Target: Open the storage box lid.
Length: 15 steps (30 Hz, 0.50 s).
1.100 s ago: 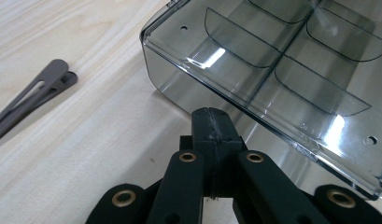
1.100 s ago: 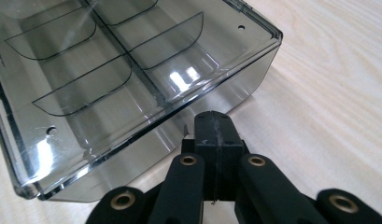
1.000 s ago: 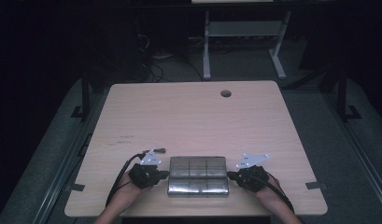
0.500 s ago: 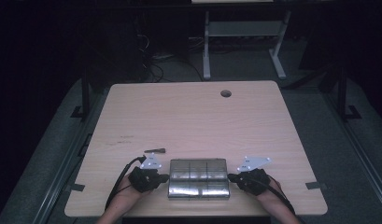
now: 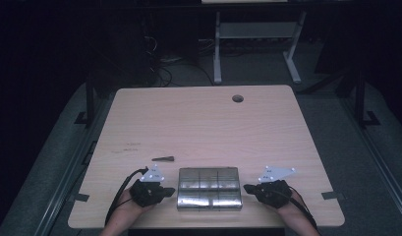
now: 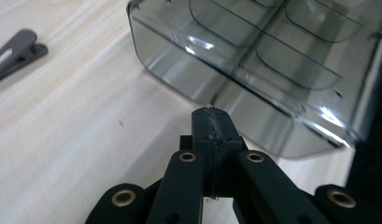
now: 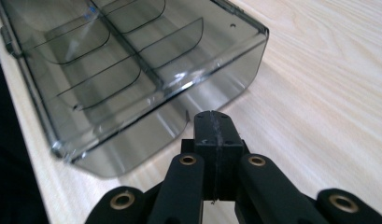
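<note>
Smoky clear plastic box (image 5: 209,187) between our grippers.
We keep both left gripper (image 6: 212,122) and right gripper (image 7: 213,125) fingers closed, empty, at its nine and three o'clock.

A light wood-grain table (image 5: 203,123) with rounded corners is seen from above, and a round hole (image 5: 237,98) is cut through its top near the far edge, right of centre. A clear smoky plastic box (image 5: 209,187), divided into compartments, is set flat on the table near the front edge, and a small dark clip (image 5: 162,158) is laid just beyond the box's left far corner, apart from it. Faint dark scuff marks (image 5: 126,146) are seen on the wood to the left of the clip.
</note>
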Motion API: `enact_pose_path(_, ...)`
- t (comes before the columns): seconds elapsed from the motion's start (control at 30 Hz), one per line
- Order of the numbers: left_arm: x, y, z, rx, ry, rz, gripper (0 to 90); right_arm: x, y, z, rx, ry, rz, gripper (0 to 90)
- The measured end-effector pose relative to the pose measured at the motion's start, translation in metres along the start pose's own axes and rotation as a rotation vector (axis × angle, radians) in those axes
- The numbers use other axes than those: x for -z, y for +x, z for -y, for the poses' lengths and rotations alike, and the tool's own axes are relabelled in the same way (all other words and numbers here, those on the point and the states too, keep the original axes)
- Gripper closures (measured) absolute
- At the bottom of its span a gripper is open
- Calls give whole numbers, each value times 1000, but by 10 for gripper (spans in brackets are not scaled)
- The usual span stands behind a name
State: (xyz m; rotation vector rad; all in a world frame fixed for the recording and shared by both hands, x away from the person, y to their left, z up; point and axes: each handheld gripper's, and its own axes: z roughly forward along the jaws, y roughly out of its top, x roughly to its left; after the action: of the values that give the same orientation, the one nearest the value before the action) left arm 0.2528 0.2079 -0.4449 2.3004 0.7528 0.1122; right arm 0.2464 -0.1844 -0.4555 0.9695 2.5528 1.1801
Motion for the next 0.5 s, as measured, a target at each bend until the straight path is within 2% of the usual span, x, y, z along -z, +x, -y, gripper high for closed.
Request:
enact_pose_path(0.1, 5, -5, 7, 23, -13, 13, 900, 9, 2, 8, -16, -14, 5, 898)
enact_pose_path(0.23, 9, -11, 13, 35, -29, 29, 900, 17, 4, 15, -29, -41, 1, 898)
enact_pose_path(0.3, 12, -15, 16, 28, -32, 29, 900, 22, 7, 21, -47, -51, 0, 898)
enact_pose_path(0.5, 16, -23, 21, 32, -34, 28, 899, 29, 14, 29, -41, -59, -16, 897)
